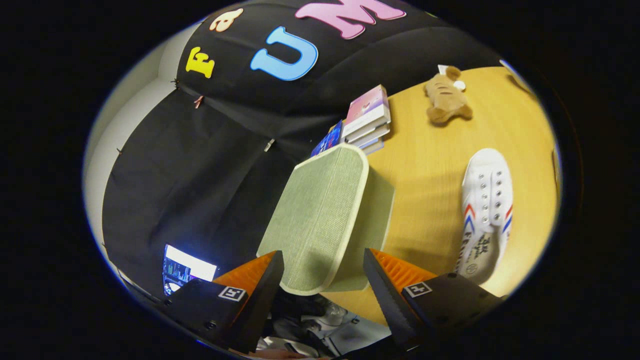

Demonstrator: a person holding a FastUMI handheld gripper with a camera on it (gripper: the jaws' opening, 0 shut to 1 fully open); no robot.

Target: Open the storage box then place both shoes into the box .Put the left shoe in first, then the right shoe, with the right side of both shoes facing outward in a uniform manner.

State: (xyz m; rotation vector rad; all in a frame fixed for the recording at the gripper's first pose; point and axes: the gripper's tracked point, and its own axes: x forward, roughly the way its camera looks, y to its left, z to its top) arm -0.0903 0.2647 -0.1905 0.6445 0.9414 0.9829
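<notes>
Plush toy (pixel 446 97): lying on the wooden table (pixel 425 165) — well apart from the books.
Books (pixel 367 119): sitting stacked at the table's edge, by the booth wall.
Screen (pixel 186 270): glowing low against the black cloth.

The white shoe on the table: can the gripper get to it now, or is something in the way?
Probably yes. The gripper is open, with the green box lid between its fingers. The white shoe lies beside the lid on bare table, nothing on it.

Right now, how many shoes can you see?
1: a white shoe lies on the wooden table, beyond the open gripper, beside the green storage box. Another may be hidden.
</notes>
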